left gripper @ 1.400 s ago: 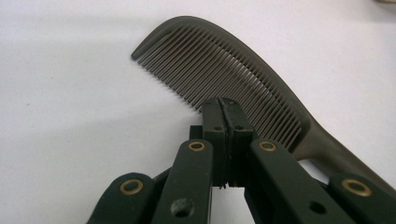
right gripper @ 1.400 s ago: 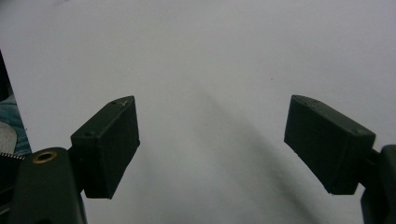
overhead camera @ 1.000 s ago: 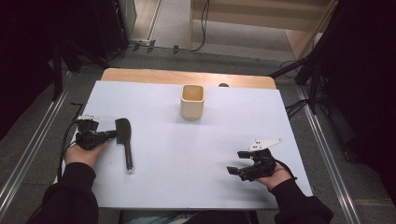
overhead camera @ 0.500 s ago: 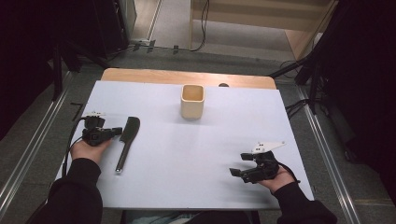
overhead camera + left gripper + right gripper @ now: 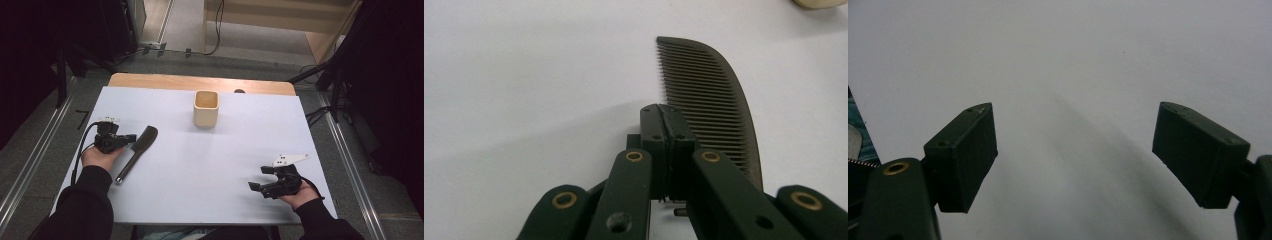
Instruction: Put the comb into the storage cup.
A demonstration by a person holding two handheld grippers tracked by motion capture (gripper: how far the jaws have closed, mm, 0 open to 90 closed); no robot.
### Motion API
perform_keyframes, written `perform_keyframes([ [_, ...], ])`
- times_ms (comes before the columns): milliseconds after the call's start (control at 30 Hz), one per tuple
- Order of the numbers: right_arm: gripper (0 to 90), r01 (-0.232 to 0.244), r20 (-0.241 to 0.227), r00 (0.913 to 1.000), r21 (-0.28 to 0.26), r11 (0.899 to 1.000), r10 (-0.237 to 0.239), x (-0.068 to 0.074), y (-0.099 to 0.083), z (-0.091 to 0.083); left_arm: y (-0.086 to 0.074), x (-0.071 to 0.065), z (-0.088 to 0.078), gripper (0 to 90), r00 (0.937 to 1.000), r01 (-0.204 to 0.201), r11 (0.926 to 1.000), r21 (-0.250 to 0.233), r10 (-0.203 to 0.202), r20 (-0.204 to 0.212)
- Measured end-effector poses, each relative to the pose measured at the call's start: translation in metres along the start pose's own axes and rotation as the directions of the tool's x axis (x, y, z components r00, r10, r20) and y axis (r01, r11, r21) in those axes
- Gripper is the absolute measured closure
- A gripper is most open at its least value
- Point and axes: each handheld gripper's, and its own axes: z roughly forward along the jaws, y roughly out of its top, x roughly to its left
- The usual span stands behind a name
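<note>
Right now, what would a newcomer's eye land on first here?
A dark comb lying slantwise on the white table, at its left side, beside the left gripper, whose jaws are pressed together with nothing between them. Then a small cream cup standing alone toward the far edge. At the near right, the right gripper rests with its jaws wide apart.

The dark, curved plastic comb [image 5: 719, 105] has a matt, finely ridged face of thin teeth, and its slim handle at seven o'clock ends in a pale, shiny tip. The white table top [image 5: 210, 165] looks smooth and matt, like laminate. At twelve o'clock the cream square cup [image 5: 206, 107] looks dull and smooth. The left gripper [image 5: 664, 127] and right gripper [image 5: 1075, 152] are matt black plastic with brass-coloured rivets.
</note>
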Motion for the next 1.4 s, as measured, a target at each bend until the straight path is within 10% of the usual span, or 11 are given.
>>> perform_keyframes([
  [567, 16.2, -0.007, 0.005, 1.0000, 0.004, 1.000, 0.006, 0.001, -0.002, 0.000, 0.003, -0.004, 0.005, 89.3, 0.9994, -0.012, 0.9999, 0.008, 0.012, 0.032],
  [933, 16.3, 0.000, -0.004, 1.0000, -0.003, 1.000, 0.000, 0.001, -0.002, -0.001, 0.006, 0.000, -0.008, 67.6, 0.9995, 0.021, 0.9988, -0.045, -0.020, 0.024],
  [1400, 16.3, -0.001, 0.002, 1.0000, -0.006, 1.000, 0.001, 0.001, -0.002, -0.001, 0.008, -0.011, -0.034, 42.3, 0.9933, 0.006, 0.9959, -0.090, 0.005, 0.116],
])
